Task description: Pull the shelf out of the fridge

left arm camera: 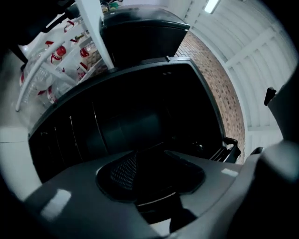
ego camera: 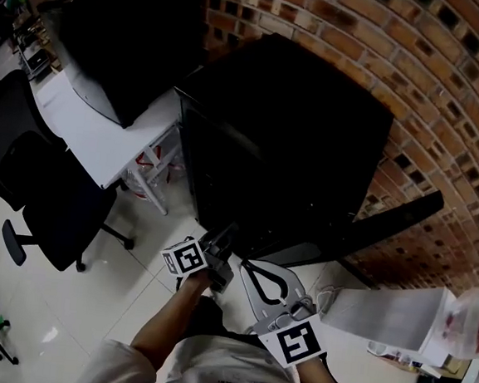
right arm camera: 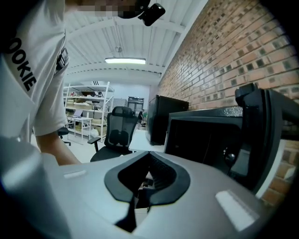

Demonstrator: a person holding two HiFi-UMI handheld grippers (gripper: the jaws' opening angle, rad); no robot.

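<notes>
Left gripper view: fingers apart, empty.

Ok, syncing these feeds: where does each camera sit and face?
Head view: on the person's head, looking down onto the black fridge; the left hand-held gripper, right hand-held gripper and a forearm show.
Left gripper view: on the left hand-held gripper, facing the fridge's dark front; only its jaws show.
Right gripper view: on the right hand-held gripper, along the red brick wall towards a black office chair; white T-shirt, arm show.
All three show the fridge.
</notes>
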